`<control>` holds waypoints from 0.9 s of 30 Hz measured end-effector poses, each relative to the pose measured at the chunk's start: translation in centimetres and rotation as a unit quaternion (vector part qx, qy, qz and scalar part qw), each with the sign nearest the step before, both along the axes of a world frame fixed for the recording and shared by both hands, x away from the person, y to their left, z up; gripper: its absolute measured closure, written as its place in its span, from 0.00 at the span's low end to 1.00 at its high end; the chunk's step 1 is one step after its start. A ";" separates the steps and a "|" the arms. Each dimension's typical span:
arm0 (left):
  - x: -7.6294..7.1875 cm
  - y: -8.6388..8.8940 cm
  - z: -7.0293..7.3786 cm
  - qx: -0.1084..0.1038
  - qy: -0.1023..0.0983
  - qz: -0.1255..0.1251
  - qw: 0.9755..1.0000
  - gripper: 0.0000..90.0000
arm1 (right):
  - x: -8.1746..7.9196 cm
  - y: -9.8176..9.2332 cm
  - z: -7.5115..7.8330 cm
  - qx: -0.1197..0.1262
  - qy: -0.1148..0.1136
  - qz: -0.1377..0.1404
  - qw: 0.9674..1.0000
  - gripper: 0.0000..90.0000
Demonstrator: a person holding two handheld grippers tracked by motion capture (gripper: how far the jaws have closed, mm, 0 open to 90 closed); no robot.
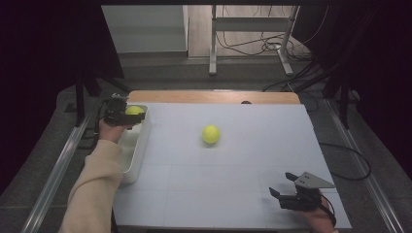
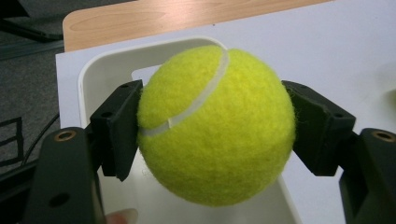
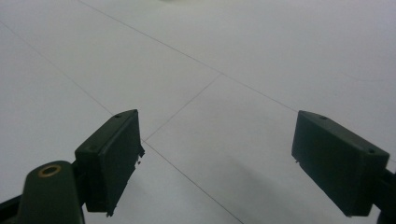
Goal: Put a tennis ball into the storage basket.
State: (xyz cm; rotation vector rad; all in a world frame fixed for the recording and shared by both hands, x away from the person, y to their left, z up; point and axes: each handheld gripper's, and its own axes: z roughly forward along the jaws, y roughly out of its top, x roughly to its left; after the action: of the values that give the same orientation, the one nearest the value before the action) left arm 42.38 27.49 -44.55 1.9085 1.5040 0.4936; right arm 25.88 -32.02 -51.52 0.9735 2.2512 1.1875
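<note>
Tennis ball [image 2: 216, 126] number 1 sits clamped between the 2 black jaws of the left gripper [image 1: 130, 116], which presses on both its sides. In the high view this gripper holds the ball over the far end of the white bin [image 1: 137, 154]. The bin is long and narrow, and it stands along the left edge of the white surface [image 1: 243, 194]. In the left gripper view the rounded far rim of the bin [image 2: 88, 74] shows behind the ball, and the ball is above the inside of the bin, not touching its walls.

Tennis ball number 2 [image 1: 211, 134] lies free on the surface, near the middle and a little toward the far side. It is well apart from the bin and from both grippers. All around it the white surface is bare.

At the near right corner the right gripper [image 1: 282, 186] is close above the surface, and its jaws stand wide apart with nothing between them. In the right gripper view its jaws point over flat white surface [image 3: 224, 56] with thin seam lines. The near edge and the right edge of the surface are both near this gripper.

Beyond the far edge a strip of wooden table top [image 1: 214, 96] shows.
</note>
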 end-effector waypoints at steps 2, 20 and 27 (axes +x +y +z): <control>0.0 -0.1 0.1 0.001 -0.001 -0.001 1.000 0.29 | 0.0 0.0 0.0 0.001 0.000 0.000 1.000 0.18; -0.7 -0.2 1.5 -0.030 -0.033 -0.001 0.999 0.15 | 0.0 0.0 0.0 -0.001 -0.001 0.001 1.000 0.18; -1.8 -0.8 2.2 -0.053 -0.053 -0.017 0.997 0.14 | 0.0 0.0 0.0 0.000 -0.001 0.000 1.000 0.18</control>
State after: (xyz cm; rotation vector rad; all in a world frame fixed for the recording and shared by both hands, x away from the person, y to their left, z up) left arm 40.54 26.73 -42.38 1.7956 1.3989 0.4833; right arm 25.85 -32.00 -51.49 0.9707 2.2505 1.1873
